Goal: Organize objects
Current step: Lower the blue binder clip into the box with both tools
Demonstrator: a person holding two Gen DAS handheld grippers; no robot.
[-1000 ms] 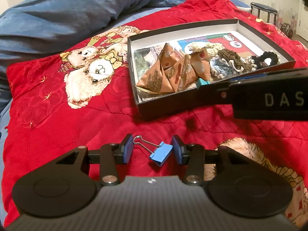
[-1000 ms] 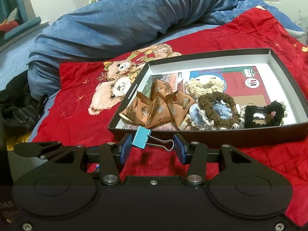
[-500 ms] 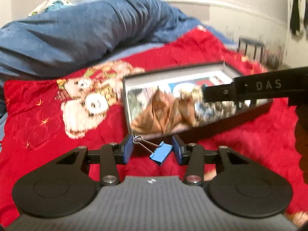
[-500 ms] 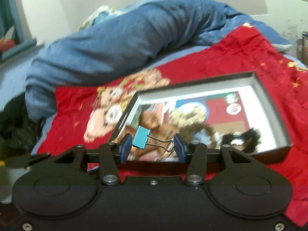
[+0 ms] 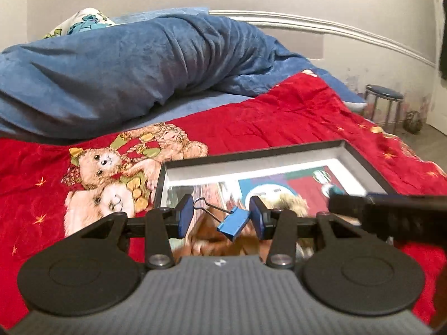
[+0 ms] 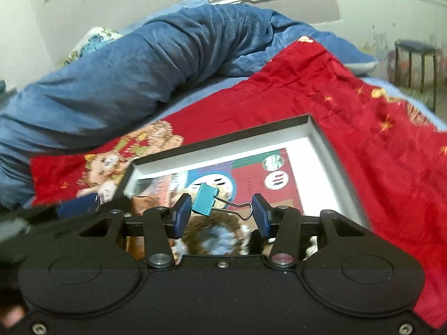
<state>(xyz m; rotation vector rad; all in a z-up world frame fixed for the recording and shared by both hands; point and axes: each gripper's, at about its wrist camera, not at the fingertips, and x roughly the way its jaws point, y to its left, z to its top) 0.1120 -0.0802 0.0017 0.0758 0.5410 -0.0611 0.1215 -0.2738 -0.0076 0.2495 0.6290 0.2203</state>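
Carrying step: left gripper (image 5: pixel 220 217) clamped on blue clip (image 5: pixel 233 222), right gripper (image 6: pixel 222 215) on teal clip (image 6: pixel 205 199), over box (image 6: pixel 321 128), frame centre. Next, probably: lower, part fingers.

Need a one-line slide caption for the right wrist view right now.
Right gripper holds a teal binder clip above the open black box on the red blanket.

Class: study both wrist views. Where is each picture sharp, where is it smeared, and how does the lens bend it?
Left wrist view: blue binder clip sharp, box contents below it smeared; white rail bowed by fisheye. Right wrist view: teal binder clip crisp, box and crochet pieces motion-blurred, corners darkened.
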